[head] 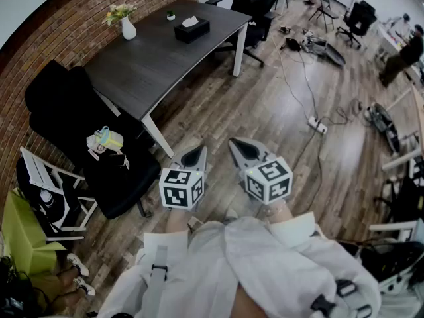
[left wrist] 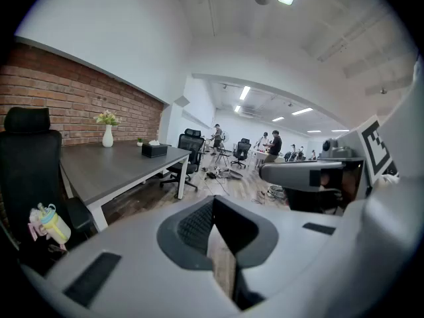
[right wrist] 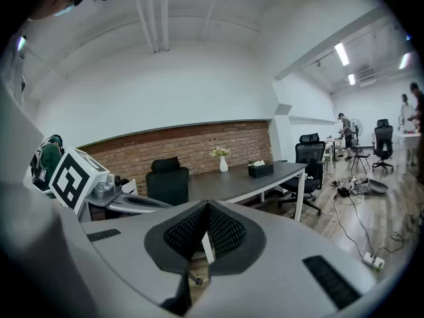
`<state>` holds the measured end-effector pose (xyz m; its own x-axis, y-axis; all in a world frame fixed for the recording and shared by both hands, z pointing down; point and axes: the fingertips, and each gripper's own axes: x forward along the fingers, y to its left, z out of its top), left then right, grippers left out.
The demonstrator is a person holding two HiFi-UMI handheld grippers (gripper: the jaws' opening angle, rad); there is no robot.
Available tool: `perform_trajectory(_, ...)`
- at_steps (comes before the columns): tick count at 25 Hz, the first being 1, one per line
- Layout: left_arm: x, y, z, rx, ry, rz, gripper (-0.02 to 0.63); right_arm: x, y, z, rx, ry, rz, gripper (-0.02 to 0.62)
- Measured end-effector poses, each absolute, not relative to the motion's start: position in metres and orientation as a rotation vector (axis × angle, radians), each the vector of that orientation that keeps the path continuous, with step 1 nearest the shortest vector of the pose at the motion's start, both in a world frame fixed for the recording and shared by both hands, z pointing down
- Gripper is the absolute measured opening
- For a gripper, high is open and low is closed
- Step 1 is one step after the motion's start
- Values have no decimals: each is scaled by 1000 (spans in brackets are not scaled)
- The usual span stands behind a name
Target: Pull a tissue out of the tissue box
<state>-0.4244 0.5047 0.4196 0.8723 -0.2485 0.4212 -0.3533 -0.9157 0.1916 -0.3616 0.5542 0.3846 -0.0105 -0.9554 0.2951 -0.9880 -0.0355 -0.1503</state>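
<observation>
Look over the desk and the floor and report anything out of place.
The desk is tidy: the tissue box and vase stand upright. The oddity is on the floor: loose cables trail across it to a power strip, a likely trip hazard.

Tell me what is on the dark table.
A black tissue box with a white tissue sticking out, a white vase of flowers and a small plant. The box's inside is hidden.
</observation>
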Motion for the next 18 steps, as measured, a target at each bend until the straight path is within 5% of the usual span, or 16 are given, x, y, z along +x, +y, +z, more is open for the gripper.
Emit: perform_trajectory(18,-390,505,406,2817,-432,458,3,-342,552,370,2111,-2254,440,3)
